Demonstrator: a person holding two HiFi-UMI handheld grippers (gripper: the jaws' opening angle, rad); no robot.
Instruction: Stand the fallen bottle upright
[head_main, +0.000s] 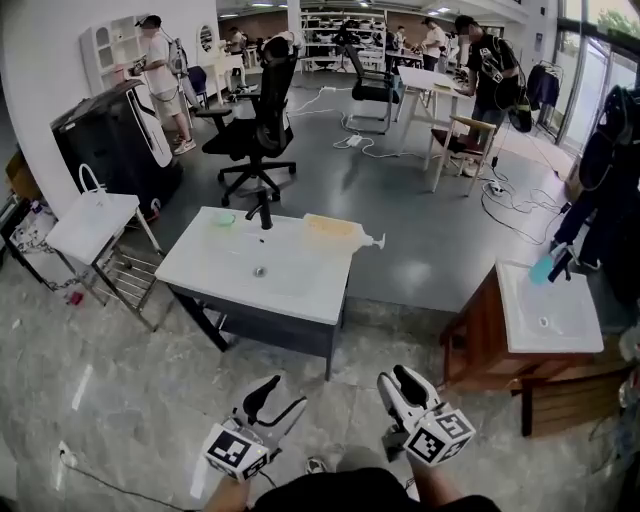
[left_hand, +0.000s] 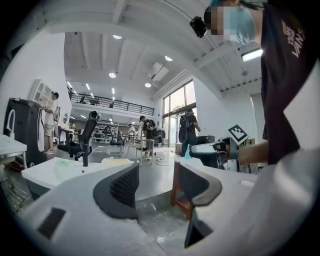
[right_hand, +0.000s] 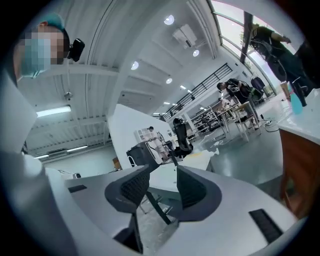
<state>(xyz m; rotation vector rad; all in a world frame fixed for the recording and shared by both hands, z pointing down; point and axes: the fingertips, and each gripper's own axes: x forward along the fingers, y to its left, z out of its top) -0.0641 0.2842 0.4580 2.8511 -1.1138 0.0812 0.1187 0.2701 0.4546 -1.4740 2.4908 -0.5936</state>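
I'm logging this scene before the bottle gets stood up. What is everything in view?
sink counter: one, white, centre of the floor
faucet: one, black, counter's back edge
bottle: one, pale yellow with pump, lying on its side at the counter's back right corner
small green thing: one, counter's back left
second sink: one, white on a wooden stand, right
blue bottle: one, second sink's back edge
office chair: one, black, beyond the counter
people: several, far side of the room
left gripper: one, white, black jaws apart, empty, bottom left
right gripper: one, white, black jaws apart, empty, bottom right
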